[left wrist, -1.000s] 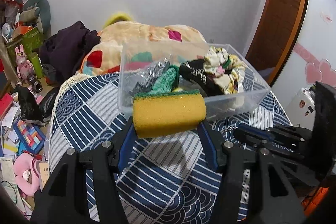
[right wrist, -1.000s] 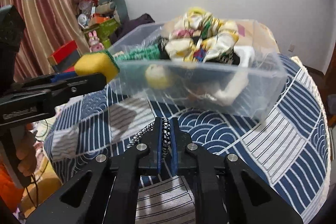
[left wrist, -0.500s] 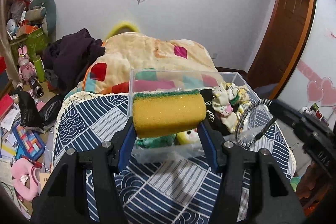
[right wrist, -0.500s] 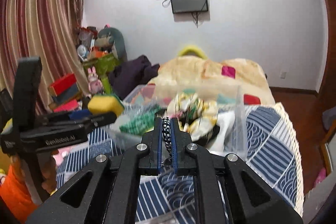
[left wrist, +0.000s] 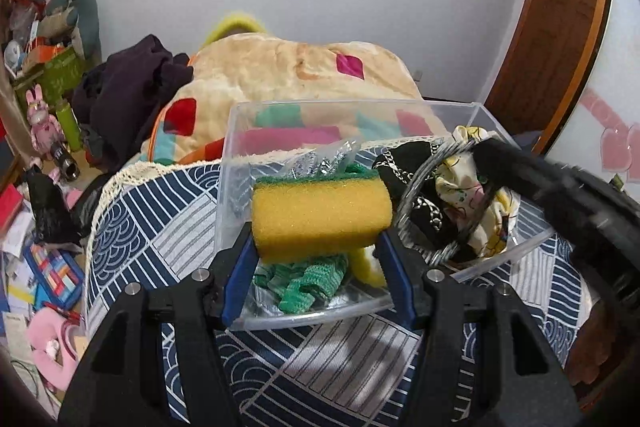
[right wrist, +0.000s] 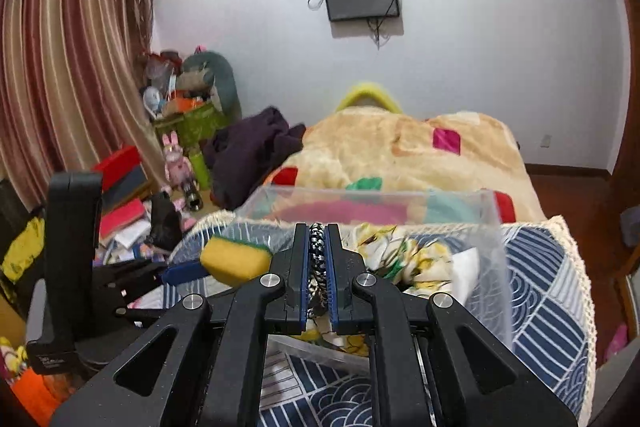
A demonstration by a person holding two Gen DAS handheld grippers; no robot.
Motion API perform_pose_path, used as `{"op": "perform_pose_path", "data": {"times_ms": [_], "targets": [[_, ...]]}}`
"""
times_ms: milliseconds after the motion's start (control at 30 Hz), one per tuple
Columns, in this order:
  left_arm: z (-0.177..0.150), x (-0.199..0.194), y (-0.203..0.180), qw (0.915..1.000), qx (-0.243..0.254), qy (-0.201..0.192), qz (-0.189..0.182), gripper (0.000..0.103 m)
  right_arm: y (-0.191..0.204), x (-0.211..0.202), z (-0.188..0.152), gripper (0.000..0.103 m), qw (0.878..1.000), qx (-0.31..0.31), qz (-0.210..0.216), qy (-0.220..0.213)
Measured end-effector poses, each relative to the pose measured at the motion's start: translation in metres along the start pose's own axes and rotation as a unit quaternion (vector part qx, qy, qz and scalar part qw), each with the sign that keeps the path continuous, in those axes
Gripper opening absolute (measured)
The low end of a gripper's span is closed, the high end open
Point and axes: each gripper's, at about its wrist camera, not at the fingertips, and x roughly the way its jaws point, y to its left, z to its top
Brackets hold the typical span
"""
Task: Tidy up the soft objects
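Observation:
My left gripper (left wrist: pixel 320 227) is shut on a yellow sponge with a green scrub side (left wrist: pixel 320 215) and holds it above the near left part of a clear plastic bin (left wrist: pixel 280 111). The sponge (right wrist: pixel 236 259) also shows in the right wrist view. The bin (right wrist: pixel 492 223) holds a green knitted cloth (left wrist: pixel 308 279), a floral scrunchie (left wrist: pixel 472 187) and black fabric with a chain print (left wrist: pixel 416 171). My right gripper (right wrist: pixel 317 255) is shut on a black-and-white braided cord loop (right wrist: pixel 317 247) over the bin. The loop (left wrist: pixel 432 183) hangs blurred in the left wrist view.
The bin stands on a blue-and-white patterned cloth (left wrist: pixel 160 219) with a lace edge. Behind it lies a beige blanket with coloured patches (left wrist: pixel 288 67) and dark clothes (left wrist: pixel 128 91). Toys, boxes and papers clutter the floor at the left (left wrist: pixel 44 267). A wooden door (left wrist: pixel 560 27) stands at the right.
Both grippers have risen and come forward over the bin. The sponge went from in front of the bin's near wall to above its inside. The right gripper carried the cord loop over the bin.

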Motion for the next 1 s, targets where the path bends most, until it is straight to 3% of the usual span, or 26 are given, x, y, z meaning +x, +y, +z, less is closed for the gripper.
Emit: {"op": "perform_pose_path", "data": {"times_ms": [267, 333, 467, 567, 1000], "targets": [[-0.002, 0.0, -0.004, 0.9998, 0.017, 0.007, 0.003, 0.062, -0.005, 0.01, -0.011, 0.007, 0.999, -0.004, -0.017, 0.038], [-0.003, -0.003, -0.003, 0.9999, 0.015, 0.006, 0.002, 0.065, -0.008, 0.006, -0.011, 0.011, 0.999, 0.001, -0.017, 0.039], [-0.005, -0.015, -0.002, 0.9999, 0.013, -0.006, -0.001, 0.071, -0.011, -0.006, -0.009, 0.028, 0.999, 0.002, -0.014, 0.032], [-0.005, -0.027, 0.001, 0.9998, 0.006, -0.016, -0.009, 0.071, -0.009, -0.015, -0.007, 0.029, 1.0, -0.007, -0.019, 0.023], [0.004, -0.102, -0.011, 0.9921, 0.012, -0.122, -0.027, 0.071, -0.01, -0.069, 0.005, 0.032, 0.999, -0.008, -0.027, -0.038]]}}
